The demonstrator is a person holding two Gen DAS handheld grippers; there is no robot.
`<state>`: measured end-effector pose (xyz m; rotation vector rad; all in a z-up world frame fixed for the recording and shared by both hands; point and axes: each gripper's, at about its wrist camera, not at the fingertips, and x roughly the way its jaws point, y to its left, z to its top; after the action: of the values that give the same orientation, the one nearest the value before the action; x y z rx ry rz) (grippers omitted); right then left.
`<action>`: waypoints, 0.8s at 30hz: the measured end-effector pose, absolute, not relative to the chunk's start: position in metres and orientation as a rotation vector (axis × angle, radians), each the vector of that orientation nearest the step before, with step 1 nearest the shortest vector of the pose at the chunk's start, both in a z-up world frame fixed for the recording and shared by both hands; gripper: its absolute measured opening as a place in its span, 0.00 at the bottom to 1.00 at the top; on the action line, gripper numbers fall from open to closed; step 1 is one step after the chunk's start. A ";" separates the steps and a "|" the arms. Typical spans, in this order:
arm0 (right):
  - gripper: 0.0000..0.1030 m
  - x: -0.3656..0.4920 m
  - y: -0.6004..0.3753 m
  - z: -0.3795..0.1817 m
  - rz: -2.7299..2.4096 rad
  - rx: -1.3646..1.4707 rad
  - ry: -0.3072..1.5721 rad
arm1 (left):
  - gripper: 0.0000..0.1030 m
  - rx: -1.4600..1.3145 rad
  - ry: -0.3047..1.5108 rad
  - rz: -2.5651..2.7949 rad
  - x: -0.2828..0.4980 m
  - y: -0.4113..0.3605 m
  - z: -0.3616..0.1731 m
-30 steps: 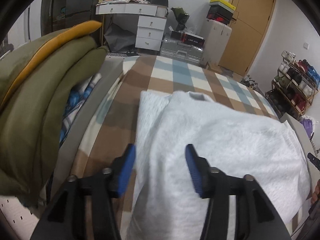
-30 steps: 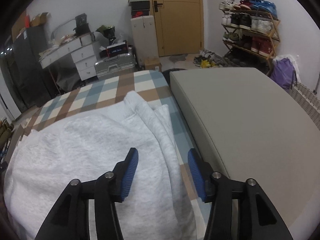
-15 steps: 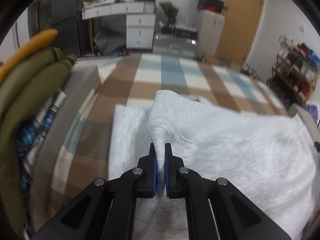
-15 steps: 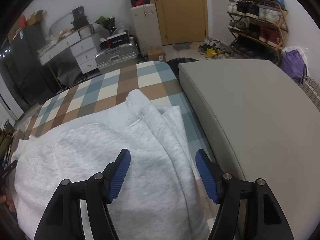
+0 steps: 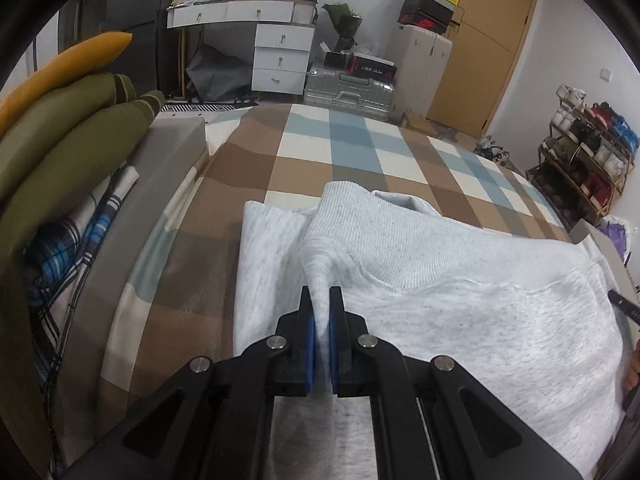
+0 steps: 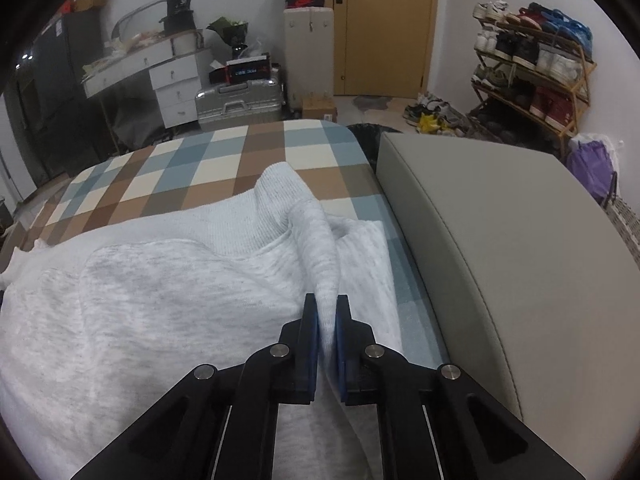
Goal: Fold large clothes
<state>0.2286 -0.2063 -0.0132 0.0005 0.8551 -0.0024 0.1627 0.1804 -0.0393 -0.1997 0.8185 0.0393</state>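
Observation:
A light grey sweatshirt (image 5: 460, 304) lies spread on a checked brown, blue and cream bed cover (image 5: 352, 148); it also shows in the right wrist view (image 6: 160, 300). My left gripper (image 5: 321, 300) is shut on a pinched ridge of the sweatshirt near its left edge, by the ribbed hem. My right gripper (image 6: 327, 308) is shut on a raised fold of the sweatshirt near its right edge. The cloth is lifted into a peak at each gripper.
Olive and yellow cushions (image 5: 60, 132) and a plaid cloth (image 5: 68, 264) lie to the left of the bed. A grey padded block (image 6: 500, 232) flanks the right side. A dresser (image 5: 280, 52), silver suitcase (image 5: 348, 92), door (image 6: 384, 28) and shoe rack (image 6: 532, 64) stand beyond.
My right gripper closed from wide open onto a fold of the sweatshirt. My left gripper closed on the cloth half a second ago, still holds it, and the ridge has risen.

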 end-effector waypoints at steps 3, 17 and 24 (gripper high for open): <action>0.06 0.224 -0.210 -0.004 0.008 0.022 0.812 | 0.01 -0.193 0.820 0.044 0.162 0.180 -0.038; 0.06 0.221 -0.219 0.007 0.015 0.044 0.768 | 0.02 -0.193 0.836 0.056 0.169 0.185 -0.046; 0.06 0.227 -0.221 -0.007 -0.036 0.004 0.795 | 0.02 -0.197 0.843 0.057 0.172 0.187 -0.050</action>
<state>0.2270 -0.2206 -0.0071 0.0042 0.7953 -0.0365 0.1716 0.1871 -0.0505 -0.1967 0.8433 0.0572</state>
